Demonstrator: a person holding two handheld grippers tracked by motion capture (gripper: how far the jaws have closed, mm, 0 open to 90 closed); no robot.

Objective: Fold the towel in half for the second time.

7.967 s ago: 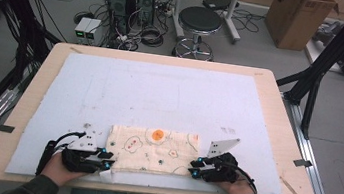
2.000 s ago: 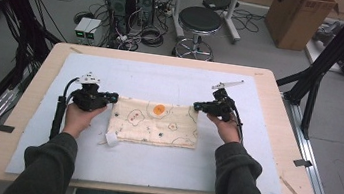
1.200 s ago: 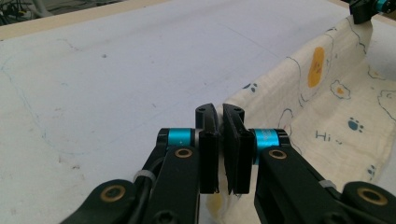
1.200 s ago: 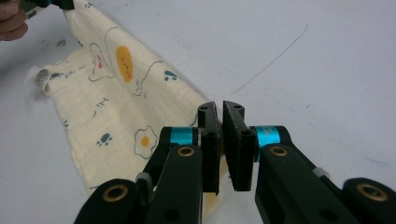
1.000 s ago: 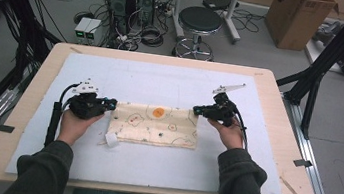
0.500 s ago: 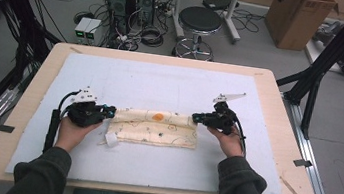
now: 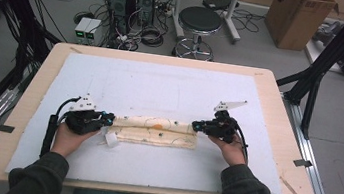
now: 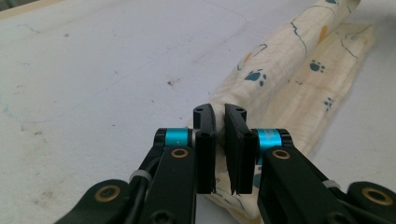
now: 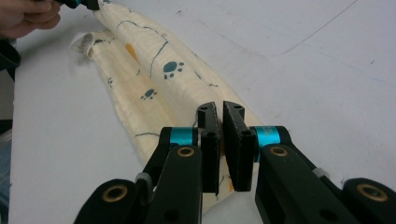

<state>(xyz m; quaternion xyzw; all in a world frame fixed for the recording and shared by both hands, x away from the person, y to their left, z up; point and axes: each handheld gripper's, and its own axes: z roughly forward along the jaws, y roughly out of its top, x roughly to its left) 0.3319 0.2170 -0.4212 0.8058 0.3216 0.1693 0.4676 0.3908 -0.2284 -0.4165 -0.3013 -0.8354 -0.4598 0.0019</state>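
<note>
Item: cream cloth with paw prints, folded into a narrow band on the white desk near our front edge. Long axis: side to side, running straight from one gripper to the other. Left gripper pinches the left end; in its own view the jaws stand nearly closed on the fabric. Right gripper pinches the right end likewise. Neither hand is nearer; we judge the next fold needs both ends carried together.
</note>
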